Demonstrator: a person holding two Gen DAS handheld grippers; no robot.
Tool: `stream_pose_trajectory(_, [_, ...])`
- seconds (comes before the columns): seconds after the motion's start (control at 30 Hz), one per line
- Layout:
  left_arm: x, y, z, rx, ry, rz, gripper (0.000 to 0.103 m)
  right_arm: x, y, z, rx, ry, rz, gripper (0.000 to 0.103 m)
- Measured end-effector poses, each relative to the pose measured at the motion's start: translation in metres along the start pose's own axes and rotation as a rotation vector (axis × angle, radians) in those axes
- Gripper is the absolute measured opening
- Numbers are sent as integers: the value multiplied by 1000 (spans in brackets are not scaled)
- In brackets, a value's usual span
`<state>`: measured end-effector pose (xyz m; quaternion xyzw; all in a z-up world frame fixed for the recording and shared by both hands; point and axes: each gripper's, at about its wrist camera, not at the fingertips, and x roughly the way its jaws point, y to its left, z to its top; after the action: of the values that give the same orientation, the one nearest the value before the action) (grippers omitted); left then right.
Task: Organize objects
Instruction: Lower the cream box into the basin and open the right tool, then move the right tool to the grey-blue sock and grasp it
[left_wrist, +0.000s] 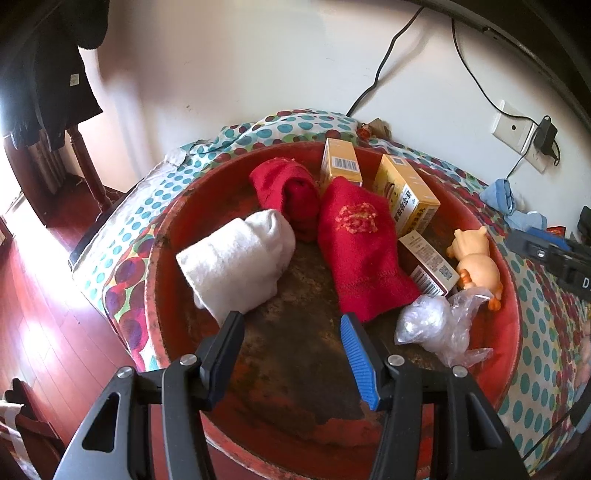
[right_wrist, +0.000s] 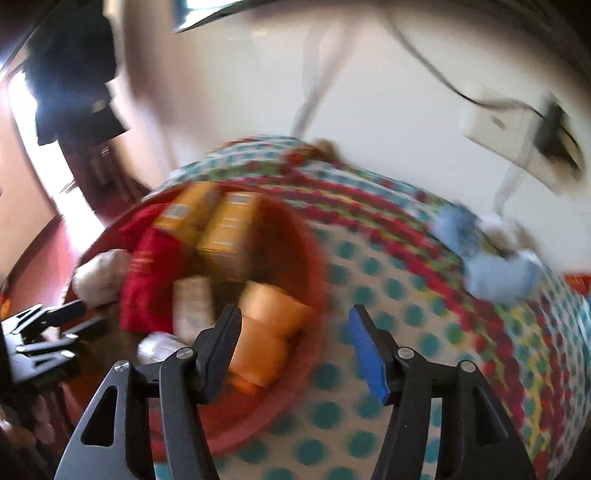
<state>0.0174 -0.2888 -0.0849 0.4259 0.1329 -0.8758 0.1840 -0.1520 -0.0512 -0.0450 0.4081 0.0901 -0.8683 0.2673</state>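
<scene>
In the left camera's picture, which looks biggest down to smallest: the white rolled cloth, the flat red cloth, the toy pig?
1. Flat red cloth
2. White rolled cloth, nearly alike, so unsure
3. Toy pig, clearly smallest, though slightly farther away

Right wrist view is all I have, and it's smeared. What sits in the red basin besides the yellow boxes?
Observer: A rolled white towel lies at the basin's left side.
Operator: Is that orange blob a toy?
Observer: Yes, a pig toy against the red basin wall, beside a crumpled clear plastic bag.
Operator: Does the left hand-held gripper hold anything?
Observer: No, the left hand-held gripper is open over bare basin floor, nothing between its fingers.
</scene>
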Motion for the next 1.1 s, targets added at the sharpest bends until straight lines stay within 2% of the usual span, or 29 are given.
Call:
stream_pose_trajectory(0.2, [-1, -2, 0, 6, -5, 4, 56, 11, -112, -14, 223, 4, -138, 58])
stream_pose_trajectory(0.33, [-1, -5, -1, 21, -5, 11, 56, 14, -165, -12, 320, -15, -192, 58])
stream_pose_trajectory(0.4, [-2, -7, -1, 28, -5, 10, 56, 19, -182, -7, 364, -34, -184, 61])
stream_pose_trajectory(0.43, [-2, -8, -1, 36, -7, 10, 56, 24, -185, -4, 380, -39, -177, 69])
stream_pose_trajectory(0.5, [-3, -10, -2, 42, -14, 18, 56, 35, -193, 3, 433, -58, -155, 73])
stream_pose_trajectory(0.6, [-9, -12, -1, 48, -40, 20, 56, 51, -202, 15, 525, -61, -108, 73])
stream_pose_trajectory(0.67, [-12, -13, -1, 44, -55, 9, 56, 65, -211, 23, 604, -65, -109, 73])
stream_pose_trajectory(0.77, [-14, -13, 0, 49, -78, 19, 56, 86, -226, 25, 770, -67, -70, 72])
stream_pose_trajectory(0.8, [-14, -14, 0, 54, -82, 17, 56, 91, -230, 25, 810, -73, -66, 69])
stream_pose_trajectory(0.83, [-12, -14, -1, 56, -83, 27, 56, 90, -228, 28, 803, -93, -90, 58])
stream_pose_trajectory(0.9, [-8, -16, -2, 64, -72, 40, 56, 99, -222, 37, 727, -70, -88, 38])
stream_pose_trajectory(1.0, [-2, -20, -3, 78, -57, 50, 56, 98, -206, 43, 590, -70, -107, 29])
stream_pose_trajectory(1.1, [-3, -22, -5, 79, -62, 45, 56, 85, -198, 36, 556, -72, -67, 26])
